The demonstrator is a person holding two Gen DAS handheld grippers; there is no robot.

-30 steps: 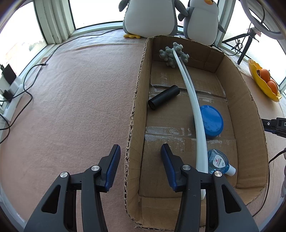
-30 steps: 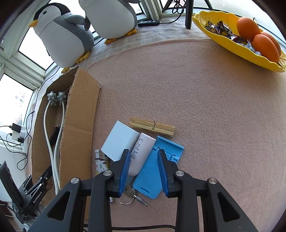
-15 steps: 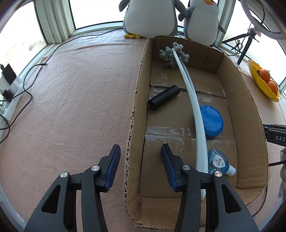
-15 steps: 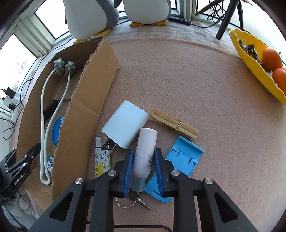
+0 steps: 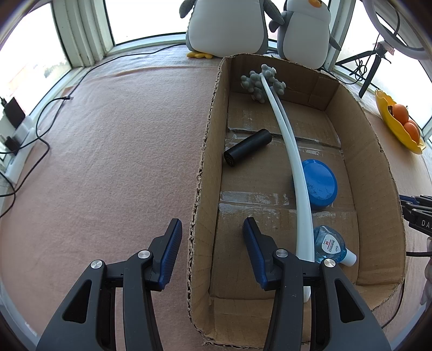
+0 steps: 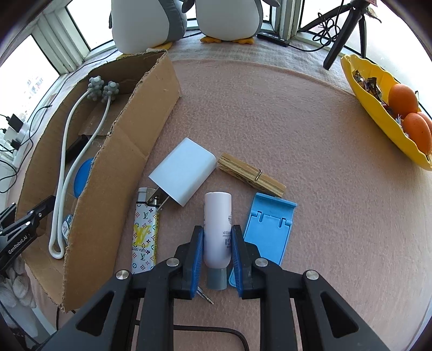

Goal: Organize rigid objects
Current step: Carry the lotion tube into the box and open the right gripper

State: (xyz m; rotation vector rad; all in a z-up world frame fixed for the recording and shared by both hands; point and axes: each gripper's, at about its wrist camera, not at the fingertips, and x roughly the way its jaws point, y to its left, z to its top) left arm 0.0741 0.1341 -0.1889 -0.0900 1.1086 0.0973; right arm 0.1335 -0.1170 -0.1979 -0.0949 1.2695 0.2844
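Note:
My right gripper is shut on a white tube bottle with a grey cap, held just above the pink mat. Beside it lie a white charger, a patterned lighter, a wooden clothespin and a blue phone stand. My left gripper is open and empty, straddling the left wall of the cardboard box. The box holds a white massager hoop, a black cylinder, a blue lid and a small clear blue bottle.
Two plush penguins stand behind the box. A yellow dish with oranges sits at the right. A black tripod stands at the back. Cables and a power strip lie at the left edge. A key lies under the right gripper.
My right gripper closed on the white tube bottle and pulled it away from the charger, and its view swung rightward. The left gripper has not moved.

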